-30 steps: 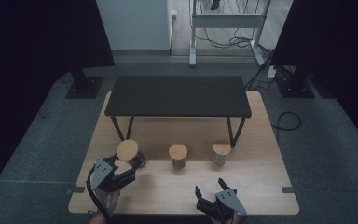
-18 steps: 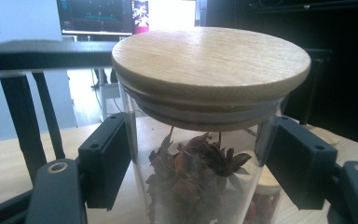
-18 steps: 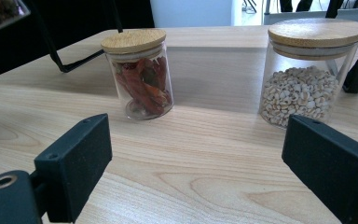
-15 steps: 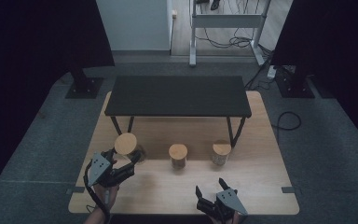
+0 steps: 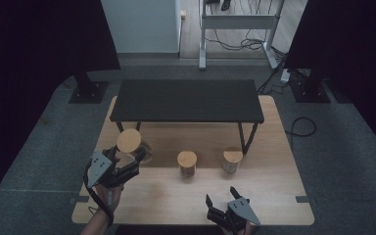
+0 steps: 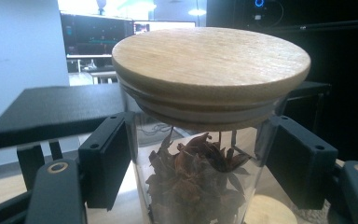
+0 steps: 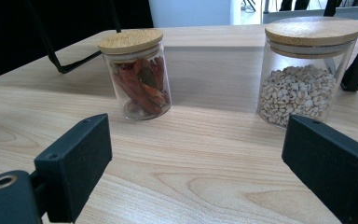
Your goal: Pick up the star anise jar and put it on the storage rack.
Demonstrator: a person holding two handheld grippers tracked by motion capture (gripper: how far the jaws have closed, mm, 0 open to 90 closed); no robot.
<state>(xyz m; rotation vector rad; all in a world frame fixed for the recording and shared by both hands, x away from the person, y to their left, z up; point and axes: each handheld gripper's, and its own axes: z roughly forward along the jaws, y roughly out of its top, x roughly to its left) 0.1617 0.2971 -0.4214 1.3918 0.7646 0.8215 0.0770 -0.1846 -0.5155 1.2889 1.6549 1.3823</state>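
Note:
My left gripper point(image 5: 129, 157) is shut on a glass jar point(image 5: 129, 141) with a round wooden lid, held a little above the wooden table point(image 5: 274, 176) at its left. In the left gripper view the two black pads point(image 6: 105, 158) press the glass sides of the jar point(image 6: 200, 177) just under the lid, and dark star-shaped spices fill it. My right gripper point(image 5: 220, 195) rests low at the table's near edge, open, with nothing between its jaws. Ahead of this gripper point(image 7: 200, 163) stand a jar of red dried pieces point(image 7: 137, 74) and a jar of pale kernels point(image 7: 303, 70).
A low black shelf point(image 5: 188, 100) on thin legs stands across the back half of the table. The red-filled jar point(image 5: 187, 164) and the pale-filled jar point(image 5: 232, 160) stand in a row just in front of it. Grey carpet surrounds the table.
My left gripper has lifted the jar off the table and carried it slightly left. The right gripper and the other two jars have kept still.

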